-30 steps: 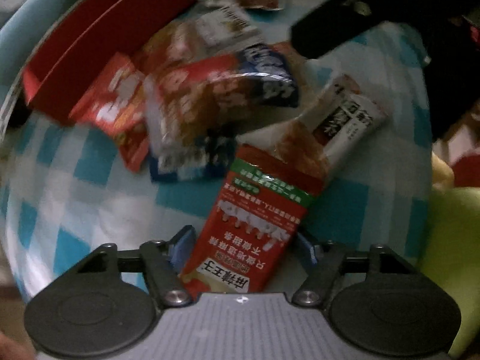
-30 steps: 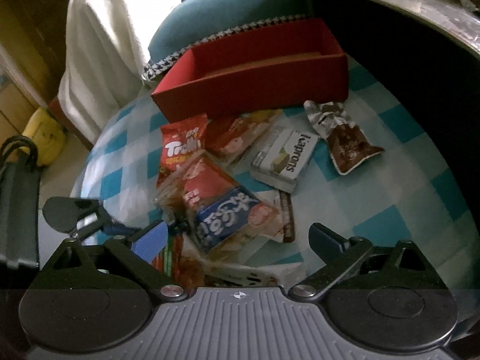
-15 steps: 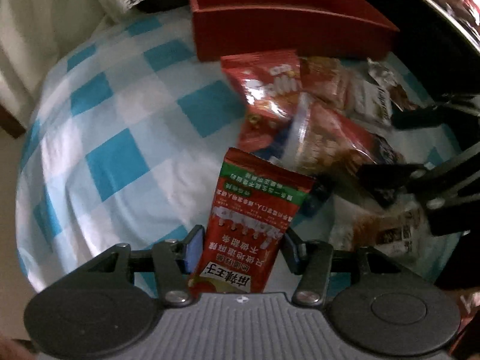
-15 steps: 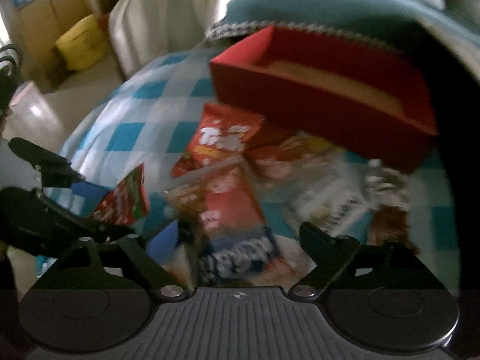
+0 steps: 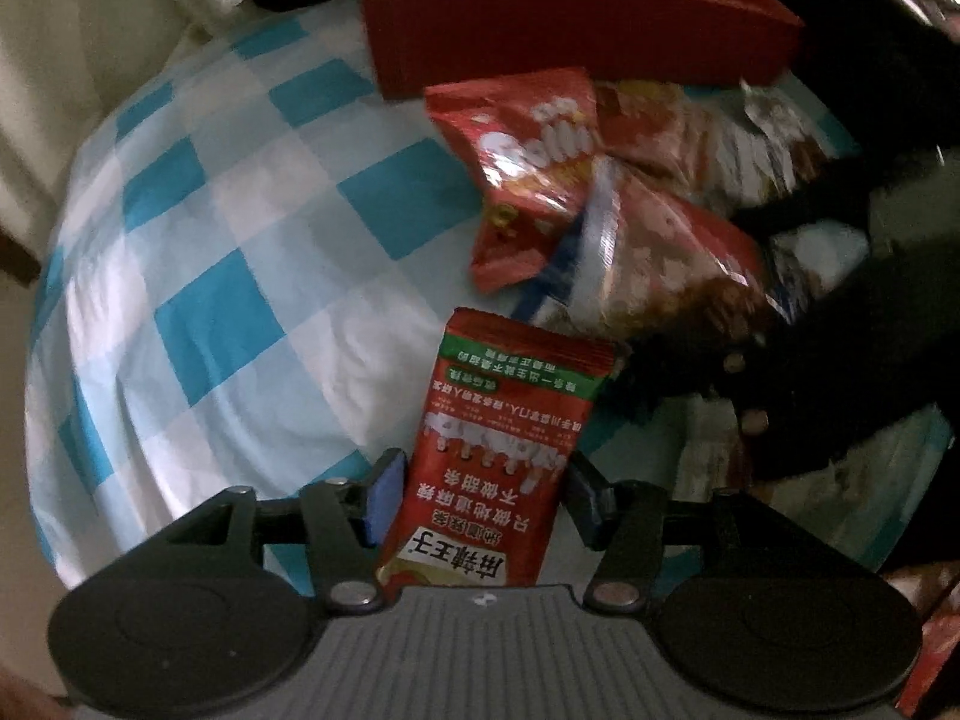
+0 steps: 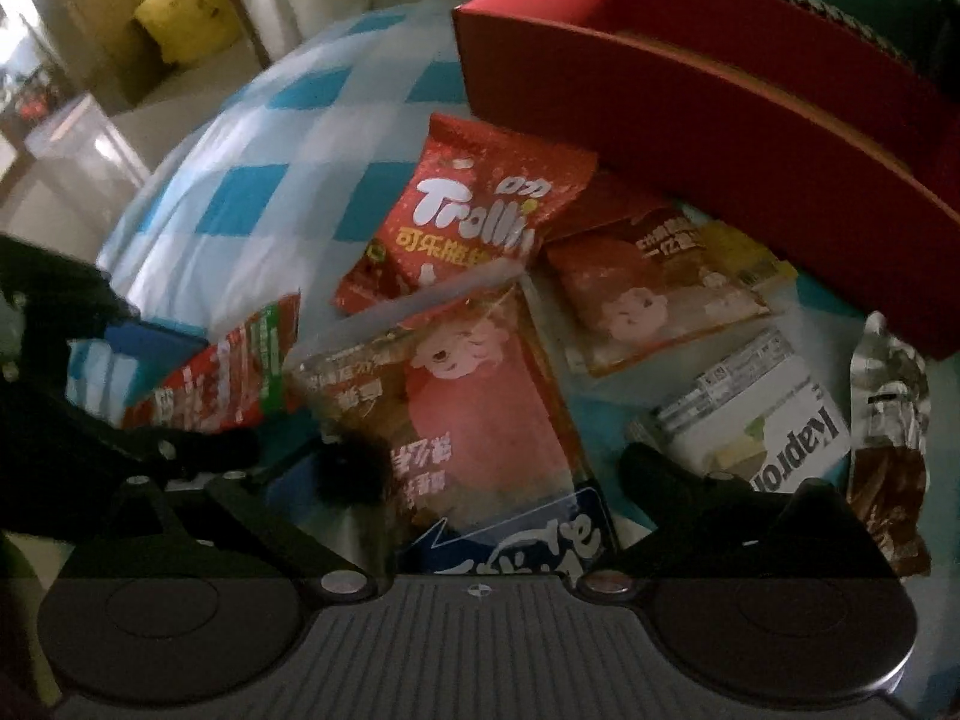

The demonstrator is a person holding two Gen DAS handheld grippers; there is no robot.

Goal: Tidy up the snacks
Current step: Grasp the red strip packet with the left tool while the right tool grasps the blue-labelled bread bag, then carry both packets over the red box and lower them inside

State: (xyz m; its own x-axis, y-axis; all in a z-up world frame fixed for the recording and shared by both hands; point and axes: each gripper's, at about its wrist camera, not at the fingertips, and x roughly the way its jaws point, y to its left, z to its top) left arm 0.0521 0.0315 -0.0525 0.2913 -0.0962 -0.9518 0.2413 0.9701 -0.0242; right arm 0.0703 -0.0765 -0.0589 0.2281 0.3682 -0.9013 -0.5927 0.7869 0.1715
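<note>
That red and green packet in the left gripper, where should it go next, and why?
Probably forward and up toward the red box. The left gripper already has its jaws shut on the red and green packet, and the box sits open beyond the snack pile.

Ahead-right of the left gripper (image 5: 483, 495), the snack heap (image 5: 690, 180) smears with blur, its far side hidden behind the dark right gripper (image 5: 840, 324). The red box (image 5: 540, 18) beyond runs off the top edge. The held red sachet (image 5: 504, 468) has its near end hidden by the gripper body.
</note>
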